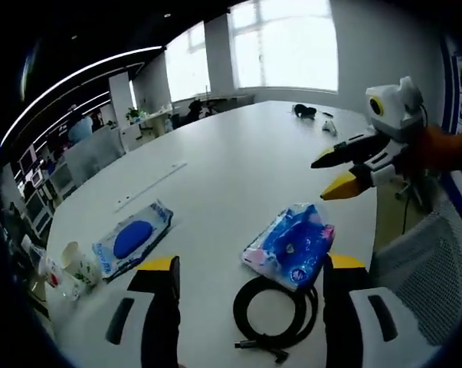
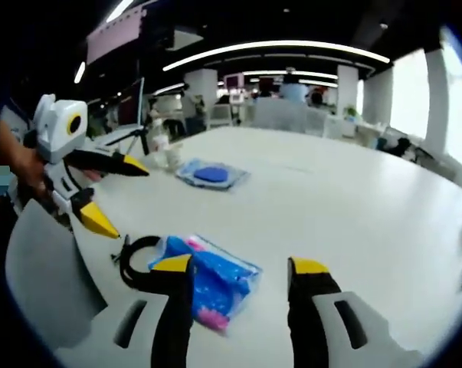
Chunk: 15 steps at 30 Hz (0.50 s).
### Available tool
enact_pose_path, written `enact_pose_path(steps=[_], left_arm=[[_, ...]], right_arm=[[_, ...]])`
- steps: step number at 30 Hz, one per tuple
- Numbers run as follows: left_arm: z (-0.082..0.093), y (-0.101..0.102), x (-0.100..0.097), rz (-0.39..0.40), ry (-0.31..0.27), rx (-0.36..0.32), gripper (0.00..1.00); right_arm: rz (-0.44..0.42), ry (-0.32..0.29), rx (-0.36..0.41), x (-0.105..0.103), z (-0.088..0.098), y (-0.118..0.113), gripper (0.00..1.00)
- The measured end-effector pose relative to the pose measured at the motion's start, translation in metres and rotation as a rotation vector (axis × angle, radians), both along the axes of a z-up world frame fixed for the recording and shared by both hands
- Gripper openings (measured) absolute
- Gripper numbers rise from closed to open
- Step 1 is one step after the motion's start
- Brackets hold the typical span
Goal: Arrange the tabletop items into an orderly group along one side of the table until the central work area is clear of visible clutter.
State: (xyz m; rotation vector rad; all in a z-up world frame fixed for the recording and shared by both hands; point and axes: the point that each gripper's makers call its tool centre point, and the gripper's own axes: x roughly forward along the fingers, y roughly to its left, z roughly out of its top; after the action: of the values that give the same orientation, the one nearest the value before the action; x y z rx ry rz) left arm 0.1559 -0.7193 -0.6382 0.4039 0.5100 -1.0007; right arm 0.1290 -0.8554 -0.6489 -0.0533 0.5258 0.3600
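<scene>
Lying near the white counter's (image 1: 238, 169) edge just ahead of both tongs, the crinkly blue-and-pink plastic packet (image 1: 289, 244) rests partly on a coiled black cable (image 1: 275, 314) — left tongs (image 1: 250, 268) apart, right tongs (image 2: 242, 268) apart, nearer — its long axis slanting across them.

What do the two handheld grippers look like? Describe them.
Both match. The left gripper has a white body, black jaws with pointed yellow tips, and a white box with a yellow-ringed round lens on top. The right gripper has the same build; behind it shows an orange sleeve. Seen close, the jaws carry grey-white panels with dark slots.
</scene>
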Motion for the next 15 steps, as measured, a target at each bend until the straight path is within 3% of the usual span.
enact_pose_path(steps=[6, 11, 15], left_arm=[[-0.005, -0.001, 0.001, -0.005, 0.014, 0.013, 0.69], [-0.007, -0.003, 0.001, -0.007, 0.029, 0.025, 0.65], [-0.011, -0.007, -0.001, -0.036, 0.022, 0.052, 0.61]], right_arm=[[0.004, 0.020, 0.000, -0.005, -0.008, 0.003, 0.38], [0.016, 0.055, -0.043, -0.012, -0.020, 0.002, 0.23], [0.005, 0.075, -0.047, -0.015, -0.028, -0.003, 0.21]])
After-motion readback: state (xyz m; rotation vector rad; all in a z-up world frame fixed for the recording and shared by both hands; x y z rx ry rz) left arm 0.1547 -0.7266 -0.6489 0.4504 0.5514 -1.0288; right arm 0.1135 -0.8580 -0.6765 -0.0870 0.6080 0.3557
